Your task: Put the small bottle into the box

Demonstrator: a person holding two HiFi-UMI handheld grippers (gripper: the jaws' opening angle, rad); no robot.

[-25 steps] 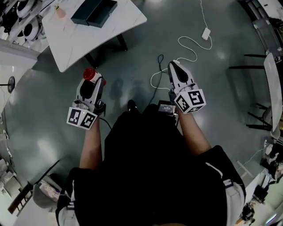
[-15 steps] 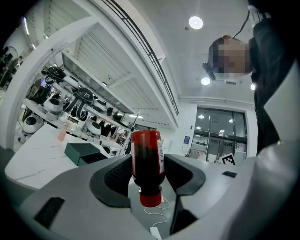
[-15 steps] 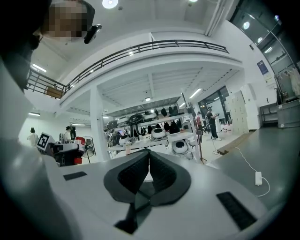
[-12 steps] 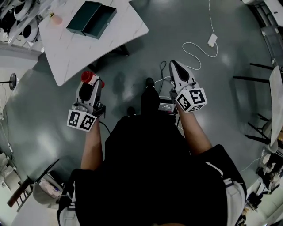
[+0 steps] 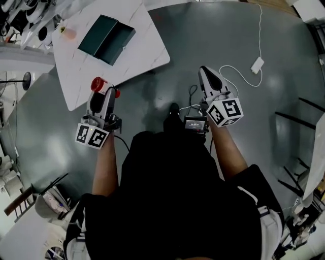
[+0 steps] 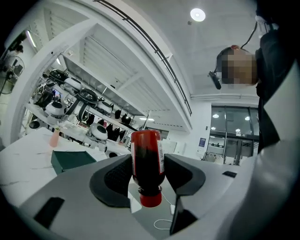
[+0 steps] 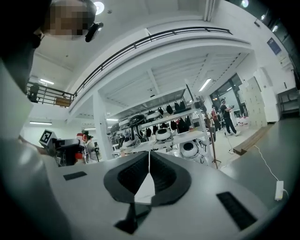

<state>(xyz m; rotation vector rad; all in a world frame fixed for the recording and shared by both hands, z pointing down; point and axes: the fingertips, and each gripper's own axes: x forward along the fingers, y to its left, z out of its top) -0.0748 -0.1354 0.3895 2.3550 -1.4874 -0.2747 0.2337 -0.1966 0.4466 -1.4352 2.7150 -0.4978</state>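
Nearest, below the person's black top, the left gripper is clamped on the small bottle. The bottle is dark red and held lengthwise between the pads, its red cap toward the camera. The right gripper has its jaws pressed together with nothing between them. Both hang over a glossy grey floor, where a white cable and its charger trail beyond the right gripper. Farther out on the left stands a white marbled table carrying the box, dark green and open, well apart from the bottle. Shelving with white machine parts crowds the far left corner. Compared with half a second ago, the table's near edge has come right up to the bottle in the head view, and the charger has slid to the right. The table's far end is cut off by the frame, the box's inside is too dark to read, and the bottle's label print is too small.
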